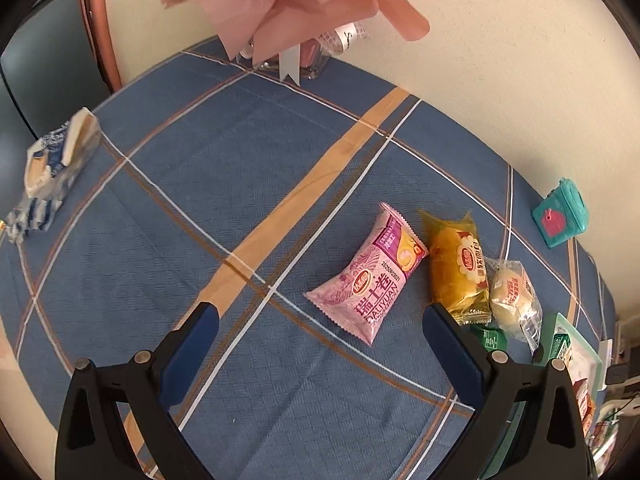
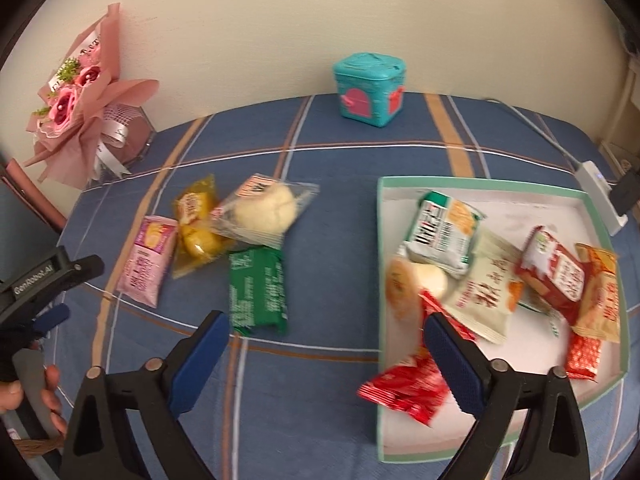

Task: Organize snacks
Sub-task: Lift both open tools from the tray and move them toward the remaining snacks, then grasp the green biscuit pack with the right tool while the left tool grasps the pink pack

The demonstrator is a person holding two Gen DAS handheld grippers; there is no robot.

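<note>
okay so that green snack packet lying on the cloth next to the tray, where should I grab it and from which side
Probably take the green packet across its narrow width at mid-body, coming from above. It lies flat with long sides bare; its top end touches the bun packet. The right gripper is open, empty, nearest.

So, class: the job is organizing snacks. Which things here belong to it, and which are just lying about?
Belongs to the job:
- pink snack pack
- yellow cake pack
- clear bun pack
- green pack
- tray with snacks inside

Just lying about:
- teal box
- pink bouquet
- blue-and-white bag
</note>
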